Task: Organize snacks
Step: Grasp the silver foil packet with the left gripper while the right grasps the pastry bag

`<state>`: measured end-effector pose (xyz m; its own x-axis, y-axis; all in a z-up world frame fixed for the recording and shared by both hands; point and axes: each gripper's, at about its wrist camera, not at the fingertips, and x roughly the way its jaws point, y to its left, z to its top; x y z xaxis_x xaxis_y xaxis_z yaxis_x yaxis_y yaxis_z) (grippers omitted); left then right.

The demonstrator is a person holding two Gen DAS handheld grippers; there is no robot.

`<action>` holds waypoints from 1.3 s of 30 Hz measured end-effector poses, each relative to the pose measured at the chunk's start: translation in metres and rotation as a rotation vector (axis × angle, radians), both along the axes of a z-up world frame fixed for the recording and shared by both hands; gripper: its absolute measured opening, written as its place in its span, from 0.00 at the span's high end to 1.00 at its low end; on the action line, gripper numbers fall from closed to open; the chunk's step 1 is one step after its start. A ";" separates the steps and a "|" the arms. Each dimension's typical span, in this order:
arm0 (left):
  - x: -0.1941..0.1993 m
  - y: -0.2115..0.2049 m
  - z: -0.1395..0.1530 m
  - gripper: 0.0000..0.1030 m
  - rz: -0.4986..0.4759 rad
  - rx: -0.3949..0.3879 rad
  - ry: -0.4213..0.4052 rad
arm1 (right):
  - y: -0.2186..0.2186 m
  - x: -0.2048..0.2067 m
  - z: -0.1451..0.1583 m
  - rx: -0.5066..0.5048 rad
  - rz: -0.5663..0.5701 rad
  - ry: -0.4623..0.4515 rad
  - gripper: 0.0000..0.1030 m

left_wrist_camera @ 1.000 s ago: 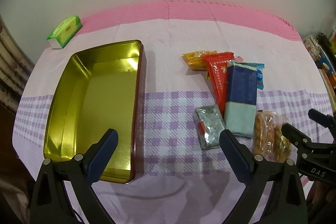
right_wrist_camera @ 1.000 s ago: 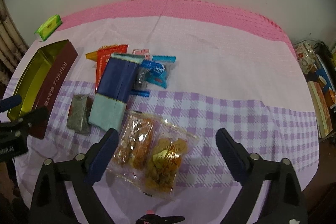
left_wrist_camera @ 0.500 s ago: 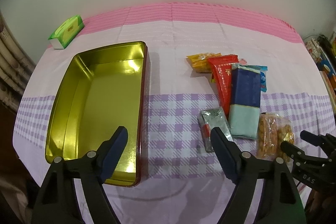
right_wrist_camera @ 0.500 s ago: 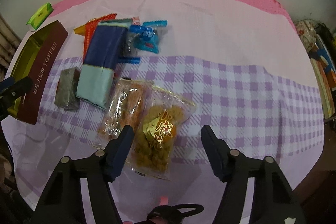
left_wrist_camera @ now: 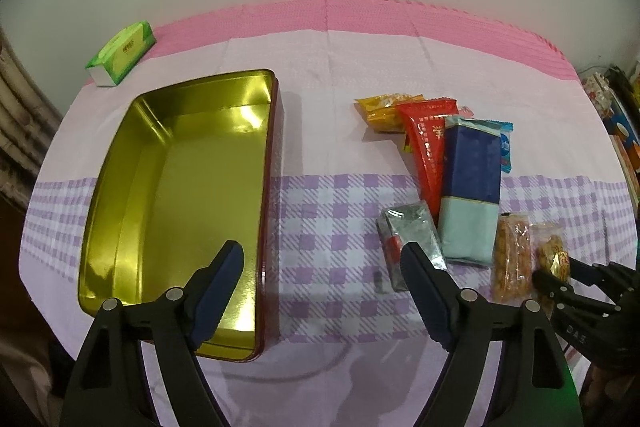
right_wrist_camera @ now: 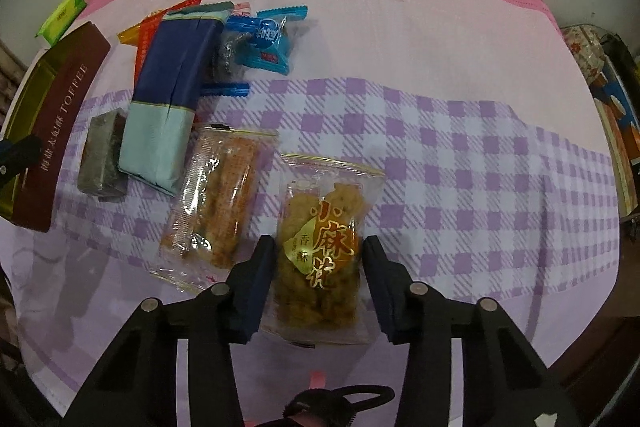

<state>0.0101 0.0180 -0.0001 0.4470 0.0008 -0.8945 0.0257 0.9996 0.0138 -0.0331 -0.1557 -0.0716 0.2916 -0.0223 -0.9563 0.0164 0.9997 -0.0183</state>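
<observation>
An empty gold tin [left_wrist_camera: 176, 195] with dark red sides stands on the left of the table; it also shows in the right wrist view [right_wrist_camera: 56, 131]. My left gripper [left_wrist_camera: 320, 267] is open and empty, hovering between the tin and a silver packet [left_wrist_camera: 412, 243]. My right gripper [right_wrist_camera: 318, 263] is closed on a clear bag of fried twists [right_wrist_camera: 320, 247] with a gold label, its fingers pressing both sides. Beside it lie a clear bag of orange sticks [right_wrist_camera: 216, 203], a blue and mint pack [right_wrist_camera: 168, 99], a red packet [left_wrist_camera: 428, 143], an orange packet [left_wrist_camera: 380, 107] and blue candy wrappers [right_wrist_camera: 268, 39].
A green tissue pack [left_wrist_camera: 120, 53] lies at the far left by the wall. The table carries a pink and purple checked cloth [right_wrist_camera: 460, 131]. Cluttered boxes [right_wrist_camera: 612, 95] stand off the right edge.
My right gripper has moved down and forward onto the bag of fried twists and narrowed its fingers against it. My left gripper has narrowed a little and shifted right.
</observation>
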 end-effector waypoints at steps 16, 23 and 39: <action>0.019 -0.035 -0.021 0.23 -0.058 -0.119 0.170 | -0.039 0.035 0.002 -0.014 -0.047 0.004 0.64; 0.045 -0.035 -0.033 0.41 0.014 -0.190 0.249 | -0.050 0.038 0.001 0.008 -0.058 0.005 0.63; 0.057 -0.043 -0.057 0.58 0.045 -0.183 0.297 | -0.059 0.040 -0.002 0.014 -0.061 0.004 0.62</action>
